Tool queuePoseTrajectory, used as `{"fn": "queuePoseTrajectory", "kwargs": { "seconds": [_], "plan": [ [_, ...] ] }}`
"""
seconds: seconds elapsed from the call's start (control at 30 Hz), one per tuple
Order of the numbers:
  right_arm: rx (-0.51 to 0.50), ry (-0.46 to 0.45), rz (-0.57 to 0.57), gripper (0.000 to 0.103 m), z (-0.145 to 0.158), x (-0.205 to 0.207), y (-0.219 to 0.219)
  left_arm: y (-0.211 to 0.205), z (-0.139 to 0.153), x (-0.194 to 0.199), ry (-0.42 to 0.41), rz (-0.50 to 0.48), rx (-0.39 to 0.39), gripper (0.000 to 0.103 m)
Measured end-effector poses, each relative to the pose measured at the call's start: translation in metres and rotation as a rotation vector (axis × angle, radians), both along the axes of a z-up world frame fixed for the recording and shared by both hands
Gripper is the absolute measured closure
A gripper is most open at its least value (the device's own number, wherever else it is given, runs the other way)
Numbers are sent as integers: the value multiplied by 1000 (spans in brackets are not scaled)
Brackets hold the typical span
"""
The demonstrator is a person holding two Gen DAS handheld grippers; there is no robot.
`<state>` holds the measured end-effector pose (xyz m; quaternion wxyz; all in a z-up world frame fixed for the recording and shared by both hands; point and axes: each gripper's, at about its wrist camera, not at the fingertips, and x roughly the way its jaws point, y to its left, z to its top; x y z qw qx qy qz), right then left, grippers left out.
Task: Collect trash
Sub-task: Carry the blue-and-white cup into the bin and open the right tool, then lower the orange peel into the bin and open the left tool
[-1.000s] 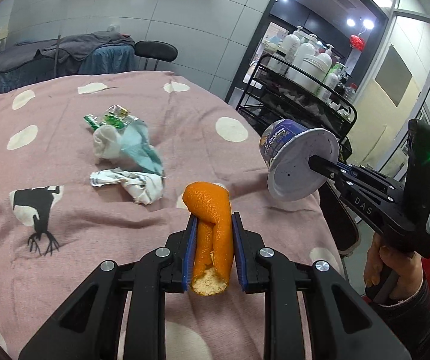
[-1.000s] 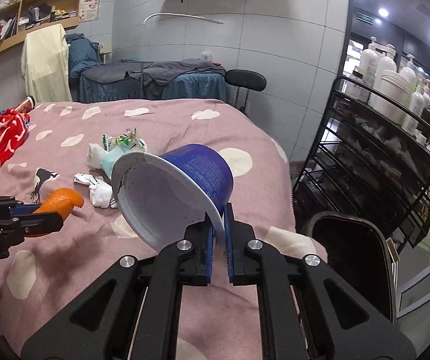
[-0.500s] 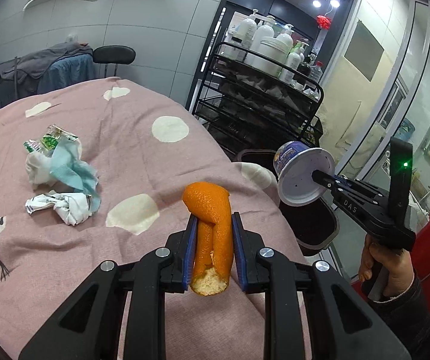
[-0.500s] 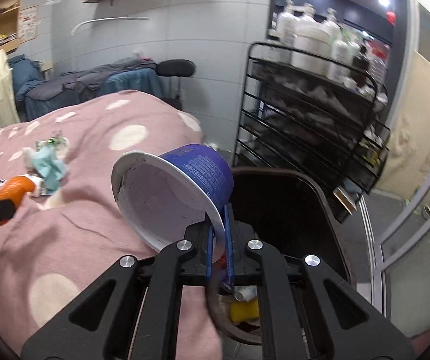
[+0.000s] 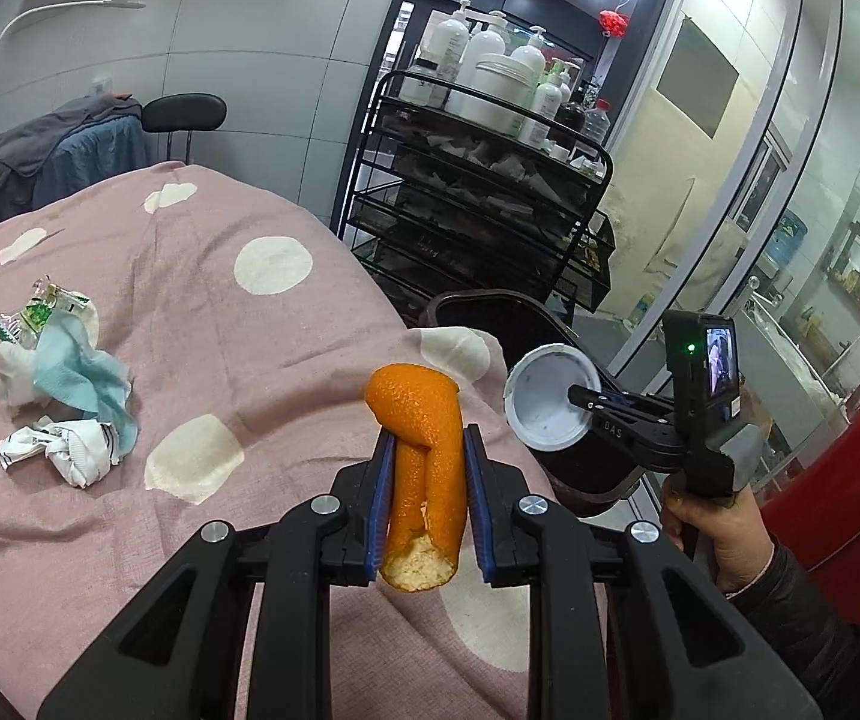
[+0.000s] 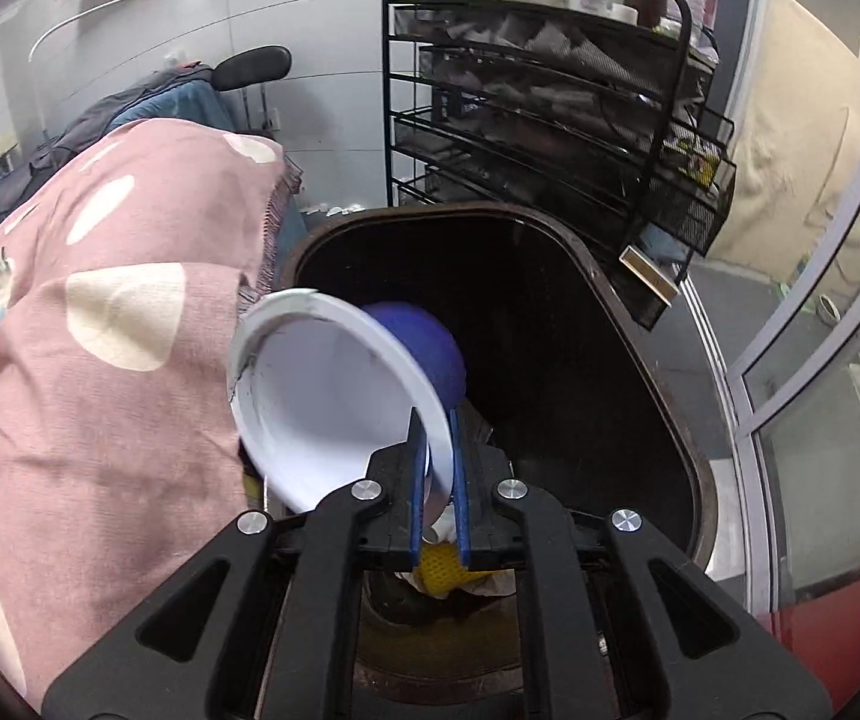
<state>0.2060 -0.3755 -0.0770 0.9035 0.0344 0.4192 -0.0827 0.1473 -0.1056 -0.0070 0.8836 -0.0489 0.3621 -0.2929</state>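
The bed [image 5: 201, 300], under a pink dotted cover, fills the left. Just right of its edge stands the dark trash bin [image 6: 550, 312], open, with yellow scraps on its bottom. A black wire rack [image 5: 478, 192] of bottles rises beyond it. The right tongs [image 6: 436, 468] pinch the rim of a blue-and-white cup [image 6: 333, 396], tilted over the bin's mouth. The left tongs [image 5: 426, 498] are pressed onto an upright orange peel [image 5: 423, 450] above the bed's near right edge. Crumpled tissues and wrappers [image 5: 57, 372] lie on the bed, far left.
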Motion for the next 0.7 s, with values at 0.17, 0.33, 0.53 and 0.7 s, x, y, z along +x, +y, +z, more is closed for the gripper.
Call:
{"fn": "queuePoseTrajectory", "kwargs": {
  "seconds": [0.17, 0.33, 0.53, 0.7],
  "plan": [
    [-18, -33, -16, 34, -2, -6, 2, -6, -1, 3, 14, -18, -11, 81],
    [24, -68, -28, 29, 7, -16, -1, -16, 0, 7, 24, -45, -20, 81],
    [43, -115, -31, 22, 20, -35, 6, -37, 0, 15, 37, -97, -25, 81],
    [9, -149, -31, 13, 28, -54, 17, -55, -3, 26, 70, -142, -38, 81]
  ]
}}
